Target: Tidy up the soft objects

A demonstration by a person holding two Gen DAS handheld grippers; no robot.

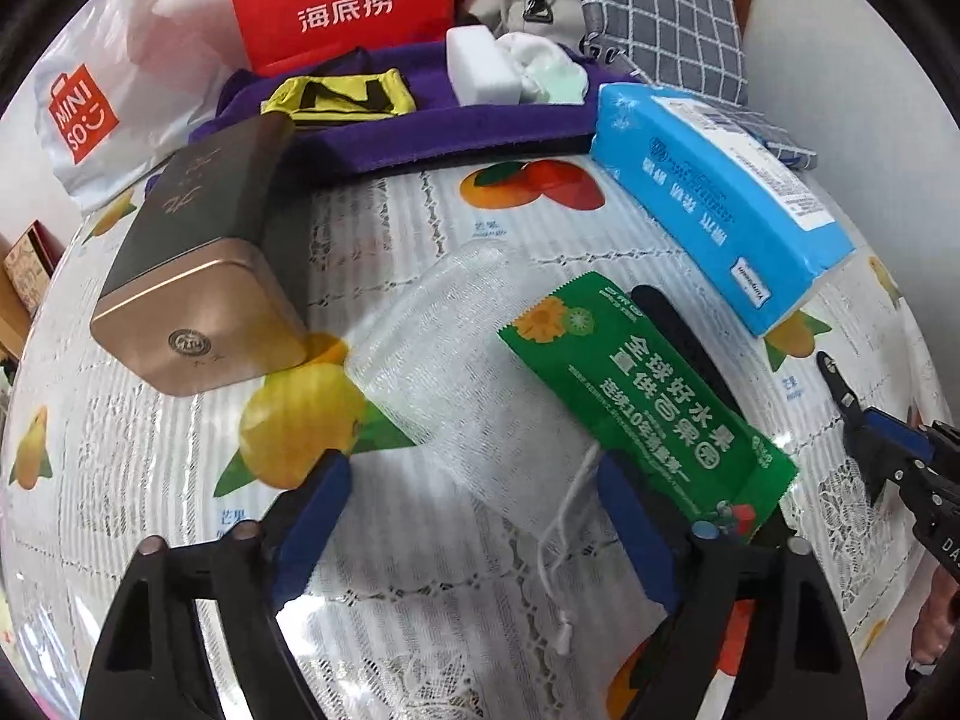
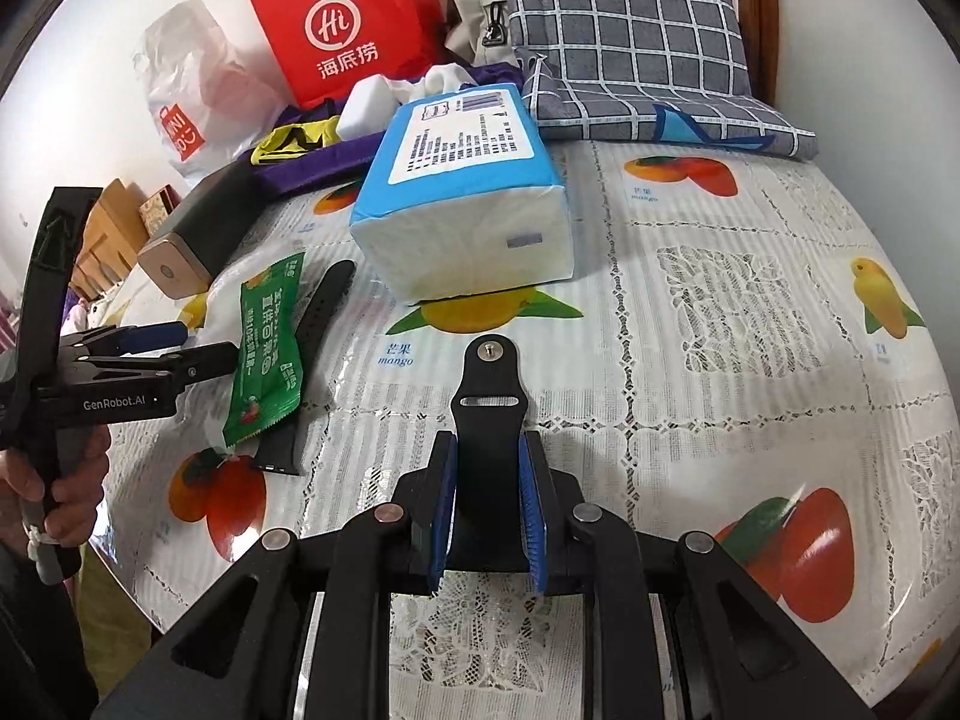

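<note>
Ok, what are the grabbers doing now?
Left gripper open over mesh pouch. Right gripper shut on black strap. Green packet overlaps pouch.

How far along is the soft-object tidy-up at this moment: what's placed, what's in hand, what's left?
Looks done: a yellow cloth, white sponge and pale cloth lie on the purple mat.
In hand: the right gripper is shut on a black strap piece; the left gripper is open over the mesh pouch.
Left: the pouch, green sachet, second strap and tissue pack.
</note>
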